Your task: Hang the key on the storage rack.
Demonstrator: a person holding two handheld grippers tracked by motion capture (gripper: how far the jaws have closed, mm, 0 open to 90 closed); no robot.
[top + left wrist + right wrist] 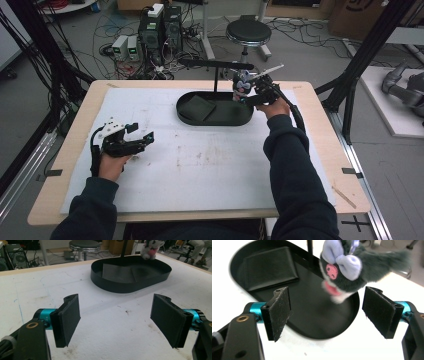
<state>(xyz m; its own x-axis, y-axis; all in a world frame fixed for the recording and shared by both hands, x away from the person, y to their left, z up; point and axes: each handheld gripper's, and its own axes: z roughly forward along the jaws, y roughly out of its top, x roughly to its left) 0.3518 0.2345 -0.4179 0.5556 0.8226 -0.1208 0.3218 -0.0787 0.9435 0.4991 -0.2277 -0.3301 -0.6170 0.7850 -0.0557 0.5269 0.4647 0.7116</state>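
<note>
— Layout, biggest first?

— White-covered counter (210, 165), then a black oval tray (215, 123) toward the far edge, with a black stand (215, 64) rising from behind it and a flat dark pad (199, 107) lying in the tray's left half.

— And the thing being worked on?

— Small grey plush toy (347, 277) with a lilac bow, up off the tray floor over the tray's right end, near the right tip of the stand's bar. Hard to tell how fastened there, if at all.

— Jaws?

— Right gripper (324, 312): spread wide, nothing between the pads, with the toy just ahead of and above the gap, not touching either pad. Left gripper (115, 317): likewise released and empty, low over the counter's left side, well apart from the tray and pointed toward it.

— Step in hand, then?

— Judging by that, the approach for a grasp on the toy: lined up roughly, not yet closed in.

— Next move?

— Probably a short push forward and up to bring the toy's body between the pads, then a squeeze on the thick middle rather than on the bow or the fur tips, since soft plush slips and compresses. Worth keeping clear of the stand's post just behind. No call for the left side yet, unless to steady the tray.
</note>
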